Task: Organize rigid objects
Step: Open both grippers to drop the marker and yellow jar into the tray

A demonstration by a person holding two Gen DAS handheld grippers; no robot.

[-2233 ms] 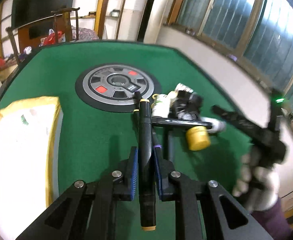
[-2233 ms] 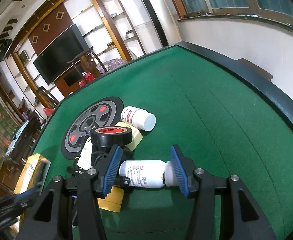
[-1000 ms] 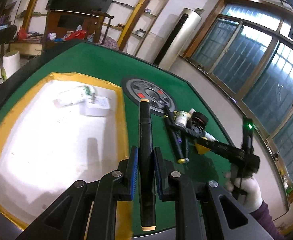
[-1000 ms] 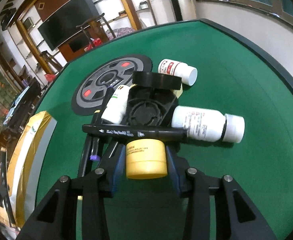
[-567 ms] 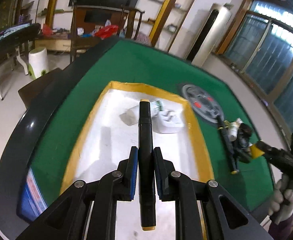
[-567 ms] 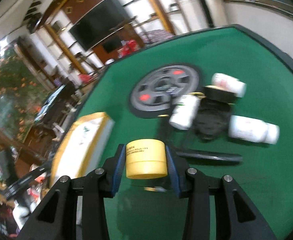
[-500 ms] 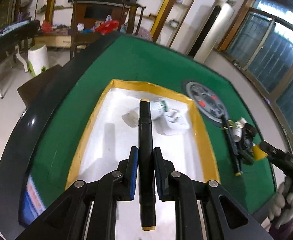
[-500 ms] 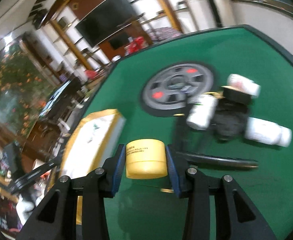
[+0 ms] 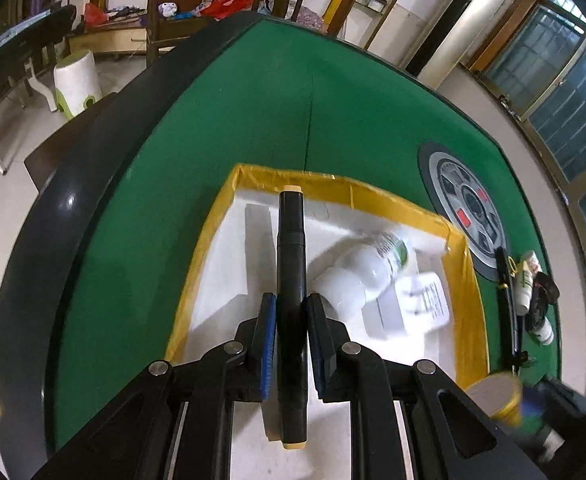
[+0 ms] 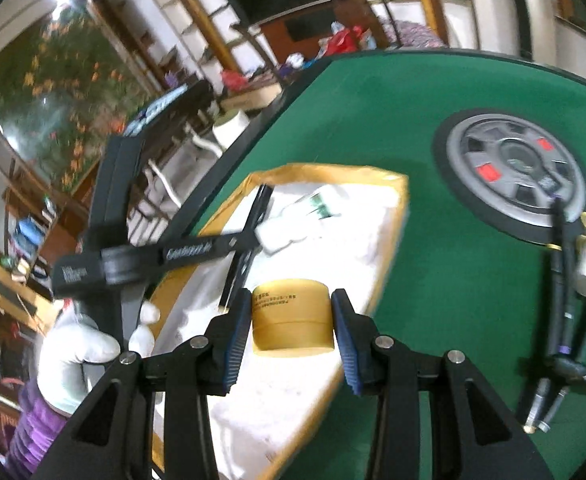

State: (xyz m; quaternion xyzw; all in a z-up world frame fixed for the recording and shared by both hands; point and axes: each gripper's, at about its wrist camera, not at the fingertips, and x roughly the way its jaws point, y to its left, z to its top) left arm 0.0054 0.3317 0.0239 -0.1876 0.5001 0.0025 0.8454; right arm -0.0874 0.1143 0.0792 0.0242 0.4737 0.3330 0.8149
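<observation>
Yellow-rimmed tray (image 9: 197,248) holding white bottle (image 9: 373,264) and adapter (image 9: 417,312), left gripper (image 9: 291,344) clamping marker (image 9: 291,280), right gripper (image 10: 291,336) clamping yellow jar (image 10: 291,320)

Left claw (image 9: 289,316) clamped on a black marker (image 9: 291,280), blue pads pressing its barrel from both sides, marker pointing toward 12 o'clock. Right claw (image 10: 291,320) clamped on a yellow jar (image 10: 291,320), pads flat against its sides. At 9 o'clock in the right wrist view, white-gloved left hand (image 10: 79,354) wrapped around the left claw's handle, purple sleeve below.
</observation>
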